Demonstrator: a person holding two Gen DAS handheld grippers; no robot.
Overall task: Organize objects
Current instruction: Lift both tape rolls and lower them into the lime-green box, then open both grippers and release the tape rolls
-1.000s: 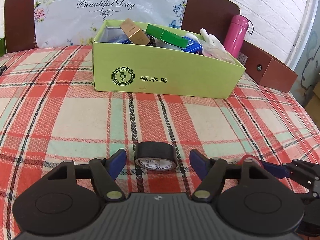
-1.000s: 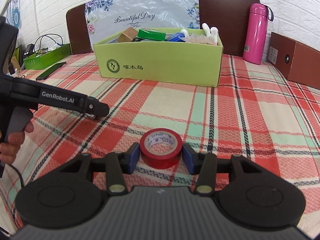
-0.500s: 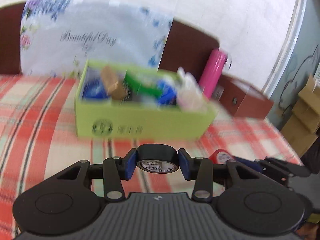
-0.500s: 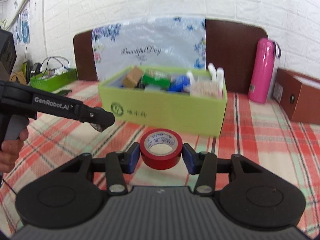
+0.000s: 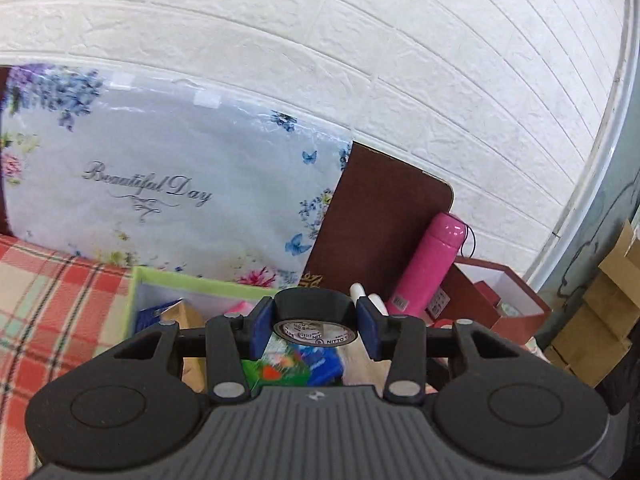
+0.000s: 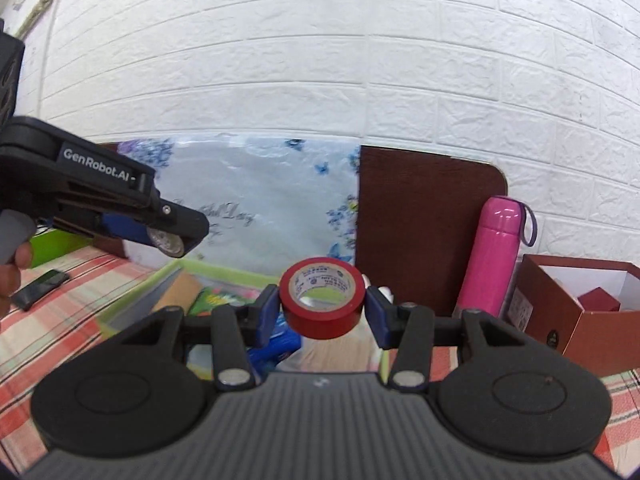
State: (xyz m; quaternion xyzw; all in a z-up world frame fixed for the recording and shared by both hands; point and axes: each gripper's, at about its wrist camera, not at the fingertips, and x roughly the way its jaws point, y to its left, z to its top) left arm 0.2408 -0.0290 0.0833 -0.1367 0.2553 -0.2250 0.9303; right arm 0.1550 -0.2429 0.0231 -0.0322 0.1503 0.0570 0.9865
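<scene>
My left gripper is shut on a black tape roll, held in the air above the open green box, whose contents show below the fingers. In the right wrist view my right gripper is shut on a red tape roll, also lifted over the green box. The left gripper reaches in from the left there, higher up, with the black roll's end showing. A hand holds its grip.
A pink bottle stands right of the box against a brown board. An open red-brown gift box sits at far right. A floral cushion leans behind. A phone lies on the plaid cloth.
The left gripper closed on the black roll and lifted it off the cloth. Both grippers rose and moved forward, from in front of the green box to above it.
</scene>
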